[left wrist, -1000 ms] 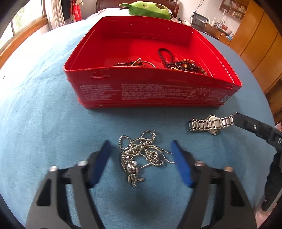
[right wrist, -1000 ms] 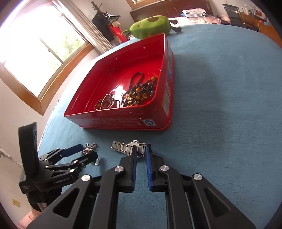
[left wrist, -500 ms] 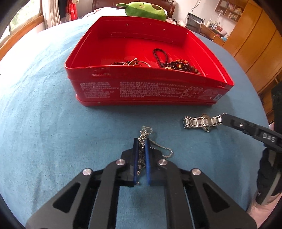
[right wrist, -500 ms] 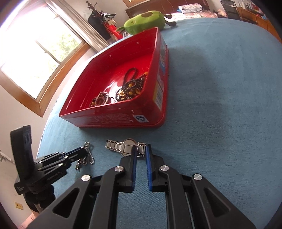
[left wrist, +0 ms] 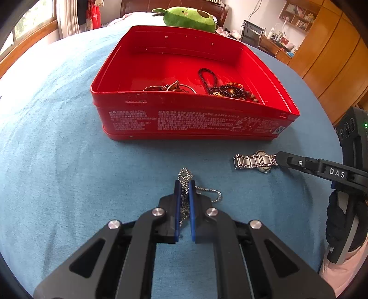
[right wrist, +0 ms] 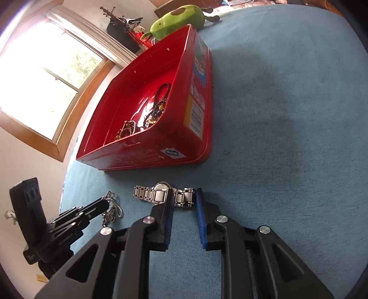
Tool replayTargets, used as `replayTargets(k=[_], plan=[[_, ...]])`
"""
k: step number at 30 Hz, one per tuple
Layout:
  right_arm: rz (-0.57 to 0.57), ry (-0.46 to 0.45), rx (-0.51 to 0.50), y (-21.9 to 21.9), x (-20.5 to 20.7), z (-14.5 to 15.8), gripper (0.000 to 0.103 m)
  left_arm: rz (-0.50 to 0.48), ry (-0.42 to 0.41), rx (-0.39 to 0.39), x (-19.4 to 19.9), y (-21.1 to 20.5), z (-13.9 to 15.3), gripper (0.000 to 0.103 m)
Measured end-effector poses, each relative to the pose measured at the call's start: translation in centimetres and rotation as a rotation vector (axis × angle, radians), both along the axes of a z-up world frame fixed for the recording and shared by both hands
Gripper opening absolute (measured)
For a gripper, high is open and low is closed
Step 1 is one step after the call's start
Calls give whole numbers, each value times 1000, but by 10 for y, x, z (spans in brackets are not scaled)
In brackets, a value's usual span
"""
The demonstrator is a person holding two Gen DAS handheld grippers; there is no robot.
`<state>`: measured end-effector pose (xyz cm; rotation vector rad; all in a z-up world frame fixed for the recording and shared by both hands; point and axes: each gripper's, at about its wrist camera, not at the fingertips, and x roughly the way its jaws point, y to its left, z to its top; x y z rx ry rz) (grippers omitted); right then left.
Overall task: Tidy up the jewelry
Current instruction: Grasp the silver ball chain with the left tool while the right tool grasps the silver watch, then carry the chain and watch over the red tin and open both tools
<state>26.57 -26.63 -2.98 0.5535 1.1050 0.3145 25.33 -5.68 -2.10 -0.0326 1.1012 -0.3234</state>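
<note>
My left gripper (left wrist: 184, 184) is shut on a silver ball chain (left wrist: 185, 176), which still trails on the blue cloth. It also shows in the right wrist view (right wrist: 112, 208). A silver watch (left wrist: 254, 160) lies to the right on the cloth. My right gripper (right wrist: 184, 197) is partly open, its fingers either side of the watch band (right wrist: 182, 200). The red tin (left wrist: 195, 124) stands beyond, holding beaded bracelets (left wrist: 232, 90) and a ring-shaped piece (left wrist: 177, 87).
A green plush toy (left wrist: 191, 17) lies behind the tin. The blue cloth (right wrist: 287, 138) stretches wide to the right of the tin. A window (right wrist: 46, 76) is at the left, and wooden cabinets (left wrist: 333, 57) at the far right.
My left gripper closed on the ball chain and bunched it between its pads. My right gripper, narrow before, has opened around the watch band end and moved closer.
</note>
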Motion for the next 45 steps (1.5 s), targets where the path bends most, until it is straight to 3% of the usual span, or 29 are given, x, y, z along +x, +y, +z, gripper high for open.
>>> replayTargets(k=[2, 3, 15, 32, 38, 45], plan=[[-5, -2, 2, 0, 1, -1, 18, -2, -2, 0, 0, -1, 0, 5], [-4, -6, -16, 1, 0, -1, 9, -2, -2, -2, 0, -1, 0, 5], [21, -157, 9, 6, -27, 53, 9, 23, -54, -79, -9, 17, 27, 5], [38, -243, -10, 5, -42, 103, 9, 5, -188, -179, -21, 27, 101, 5], [50, -300, -36, 8, -25, 141, 9, -10, -220, -178, -2, 19, 126, 5], [46, -301, -30, 15, 26, 147, 9, 15, -210, -177, 42, 12, 130, 5]])
